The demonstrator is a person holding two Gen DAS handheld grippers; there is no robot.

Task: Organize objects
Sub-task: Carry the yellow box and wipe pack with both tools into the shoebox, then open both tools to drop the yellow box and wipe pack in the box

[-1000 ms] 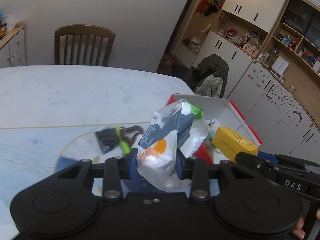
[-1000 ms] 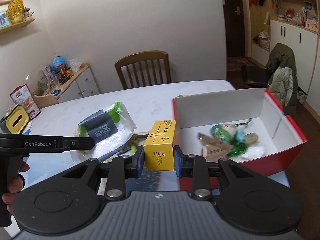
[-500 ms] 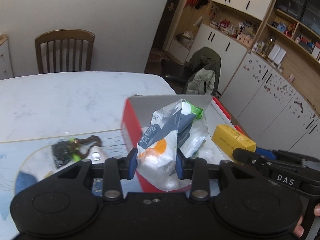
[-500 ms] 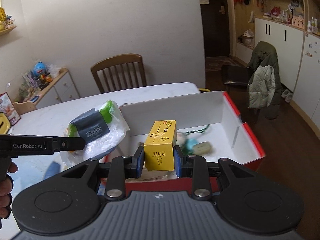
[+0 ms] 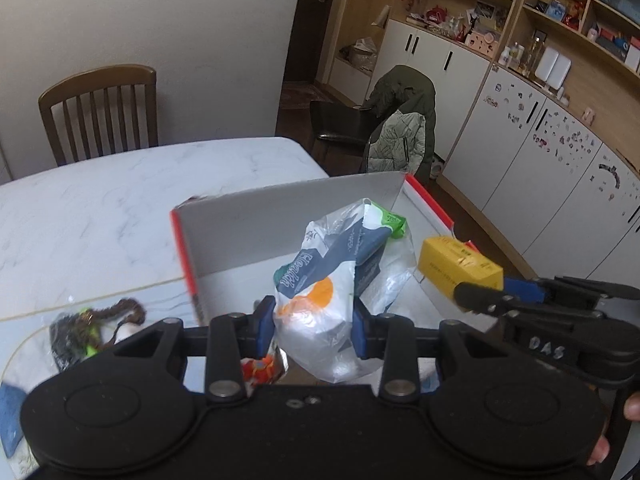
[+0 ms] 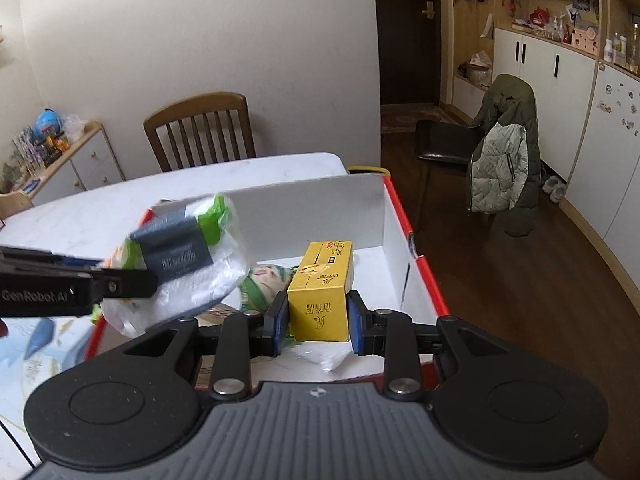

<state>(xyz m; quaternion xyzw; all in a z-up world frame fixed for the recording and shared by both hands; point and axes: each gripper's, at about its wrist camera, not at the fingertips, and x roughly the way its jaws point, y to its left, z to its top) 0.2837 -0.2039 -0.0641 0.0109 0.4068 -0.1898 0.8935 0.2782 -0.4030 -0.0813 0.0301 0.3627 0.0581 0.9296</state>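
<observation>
My left gripper is shut on a crinkled plastic packet with dark blue, orange and green print, held above the open red box with white inner walls. In the right wrist view the same packet hangs at the left over the box. My right gripper is shut on a yellow carton, also over the box interior; that carton shows at the right of the left wrist view. Small wrapped items lie on the box floor.
A dark braided bundle with a green piece lies on the marble table left of the box. A wooden chair stands at the far side. A black chair with a jacket and white cabinets are to the right.
Both grippers have moved right and forward with their loads, from over the table to above the box interior. The packet and the carton are still held.
</observation>
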